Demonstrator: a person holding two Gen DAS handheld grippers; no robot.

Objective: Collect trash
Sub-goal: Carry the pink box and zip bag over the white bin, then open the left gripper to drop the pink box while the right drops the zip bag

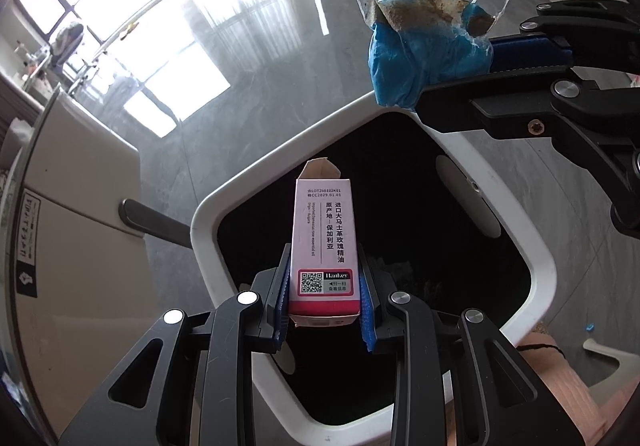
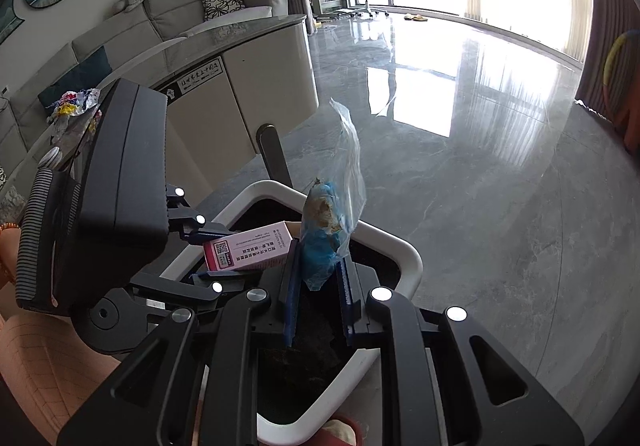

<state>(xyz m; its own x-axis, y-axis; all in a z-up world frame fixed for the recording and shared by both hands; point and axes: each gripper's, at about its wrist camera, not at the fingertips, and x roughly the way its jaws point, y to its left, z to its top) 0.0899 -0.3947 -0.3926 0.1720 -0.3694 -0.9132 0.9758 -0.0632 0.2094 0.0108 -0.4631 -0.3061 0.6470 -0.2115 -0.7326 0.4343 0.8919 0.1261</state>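
Item one: pink-and-white carton [image 1: 325, 242] with QR label and black Chinese print, top flap open, which I see clamped upright above the white-rimmed bin [image 1: 540, 266]. Item two: clear zip bag [image 2: 328, 226] holding blue wadding and brown debris, gripped over the same dark bin opening.

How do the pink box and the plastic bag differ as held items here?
The pink box is rigid, printed card in the left gripper; the plastic bag is limp, clear film around blue and brown waste in the right gripper. The box keeps straight edges; the bag is crumpled. Both hang over the white-rimmed bin.
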